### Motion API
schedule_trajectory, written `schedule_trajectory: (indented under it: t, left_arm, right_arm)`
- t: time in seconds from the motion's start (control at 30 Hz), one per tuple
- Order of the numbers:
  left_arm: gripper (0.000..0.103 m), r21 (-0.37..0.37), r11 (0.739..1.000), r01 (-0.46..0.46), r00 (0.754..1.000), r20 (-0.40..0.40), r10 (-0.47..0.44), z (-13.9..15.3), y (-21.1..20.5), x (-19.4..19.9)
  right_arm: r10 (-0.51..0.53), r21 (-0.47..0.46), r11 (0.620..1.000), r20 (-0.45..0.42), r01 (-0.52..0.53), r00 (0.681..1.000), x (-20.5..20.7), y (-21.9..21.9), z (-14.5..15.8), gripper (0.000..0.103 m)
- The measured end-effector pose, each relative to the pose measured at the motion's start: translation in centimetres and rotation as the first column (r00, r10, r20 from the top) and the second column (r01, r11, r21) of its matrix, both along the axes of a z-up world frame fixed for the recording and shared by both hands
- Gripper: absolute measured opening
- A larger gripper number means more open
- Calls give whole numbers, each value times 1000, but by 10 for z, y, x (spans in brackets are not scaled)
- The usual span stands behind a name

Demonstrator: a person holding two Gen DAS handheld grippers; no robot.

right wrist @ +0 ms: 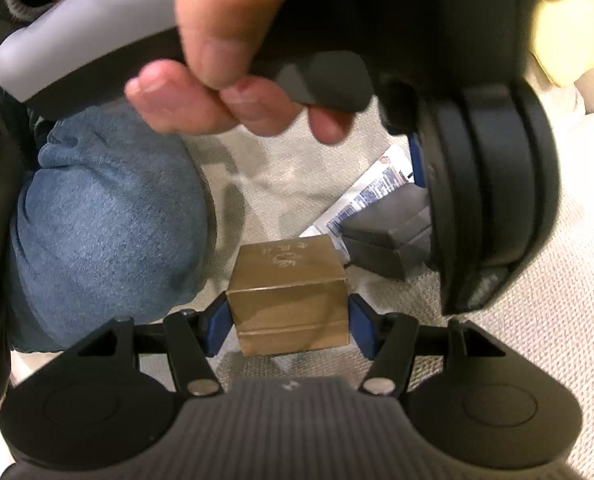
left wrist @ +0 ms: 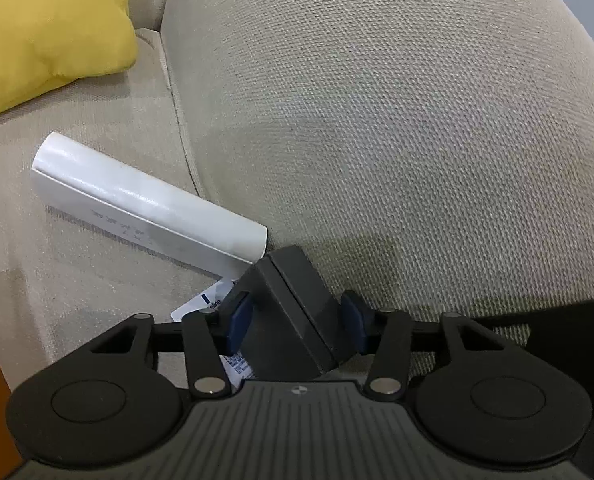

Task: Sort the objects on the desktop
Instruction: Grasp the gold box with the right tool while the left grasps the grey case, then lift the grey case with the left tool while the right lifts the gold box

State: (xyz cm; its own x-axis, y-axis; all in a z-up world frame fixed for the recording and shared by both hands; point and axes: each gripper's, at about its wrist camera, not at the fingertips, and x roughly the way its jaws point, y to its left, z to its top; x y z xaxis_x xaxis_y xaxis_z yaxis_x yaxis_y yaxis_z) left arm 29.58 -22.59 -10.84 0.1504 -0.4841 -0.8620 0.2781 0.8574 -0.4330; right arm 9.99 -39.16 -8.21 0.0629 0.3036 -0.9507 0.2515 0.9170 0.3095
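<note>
The left gripper [left wrist: 295, 322] has its jaws clamped on a dark grey box [left wrist: 293, 312], and the right gripper [right wrist: 289, 326] has its jaws clamped on a gold box [right wrist: 291, 300]. Both boxes are close over a beige sofa cushion [left wrist: 397, 120], not a desk. Just beyond the grey box lies a printed white packet [right wrist: 371, 196], then a long white box [left wrist: 137, 196]; further away is a yellow pillow [left wrist: 45, 28]. I judge the sorting is partly done: two boxes are in hand, and two things are left lying.
</note>
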Motion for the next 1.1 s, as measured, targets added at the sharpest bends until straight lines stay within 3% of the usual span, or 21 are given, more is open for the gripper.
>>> schedule_trajectory:
  t: [0.4, 0.5, 0.7, 0.8, 0.9, 1.1]
  left_arm:
    - [50, -107, 992, -69, 998, -6, 69, -2, 59, -1]
    - [45, -130, 987, -97, 995, -40, 93, -10, 65, 4]
    - [45, -227, 961, -158, 983, -128, 131, -31, 66, 10]
    - [45, -201, 966, -165, 984, -105, 146, -27, 70, 5]
    - [56, -167, 966, -199, 978, -104, 183, -24, 78, 3]
    - [62, -161, 954, -253, 952, -218, 215, -48, 80, -2]
  right_arm:
    - [-93, -28, 995, -20, 92, 995, -2, -1, 17, 62]
    - [-99, -47, 994, -43, 97, 994, 2, -5, 14, 62]
    - [-108, -47, 993, -75, 105, 991, 8, -9, 0, 62]
    - [-124, -37, 992, -79, 122, 989, 6, -11, 1, 62]
    - [-133, -29, 991, -82, 131, 988, 6, -13, 2, 62]
    - [-160, 2, 987, -87, 161, 983, 5, -16, 1, 62]
